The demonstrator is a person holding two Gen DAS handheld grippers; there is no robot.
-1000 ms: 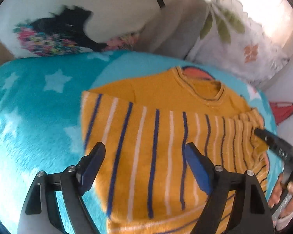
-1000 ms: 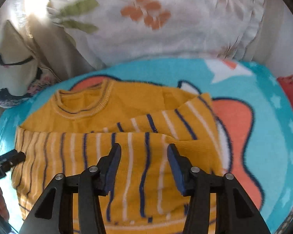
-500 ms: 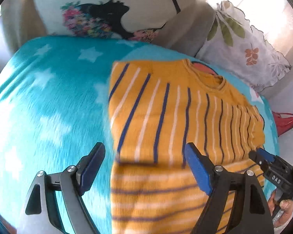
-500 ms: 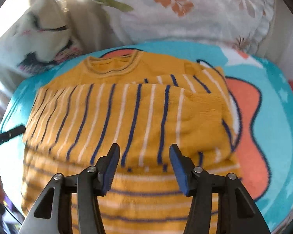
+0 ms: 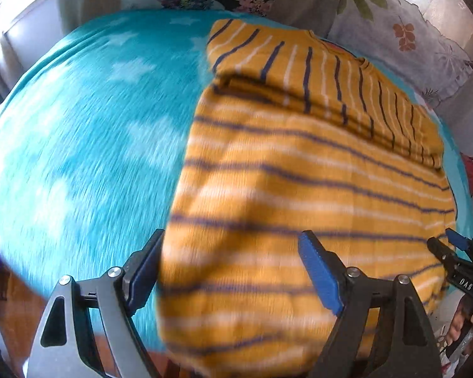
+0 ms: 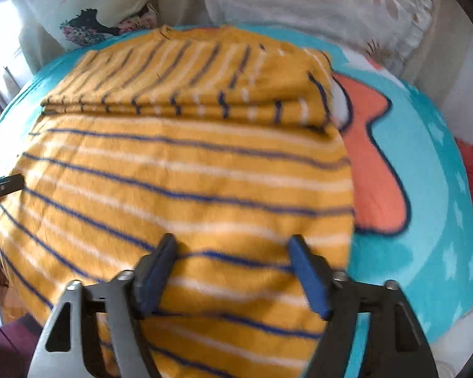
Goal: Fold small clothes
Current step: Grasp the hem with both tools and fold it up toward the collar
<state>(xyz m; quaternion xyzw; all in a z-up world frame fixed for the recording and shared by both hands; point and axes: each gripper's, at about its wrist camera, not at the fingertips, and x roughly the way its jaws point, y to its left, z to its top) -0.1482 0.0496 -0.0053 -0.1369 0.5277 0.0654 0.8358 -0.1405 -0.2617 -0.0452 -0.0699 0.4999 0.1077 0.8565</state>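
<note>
Both my grippers hung wide apart, empty, over the striped sweater [image 5: 299, 189].
Only the right view showed the blanket's [image 6: 425, 220] orange patch [image 6: 375, 170]; the sweater's near hem was cut off, seemingly blurred.

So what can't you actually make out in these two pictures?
- Sweater near hem: cut off by the bottom edge and hidden behind the left gripper and right gripper in their own views.
- Neckline: covered by the folded band.
- Blanket: smeared by motion blur in the left view.
</note>
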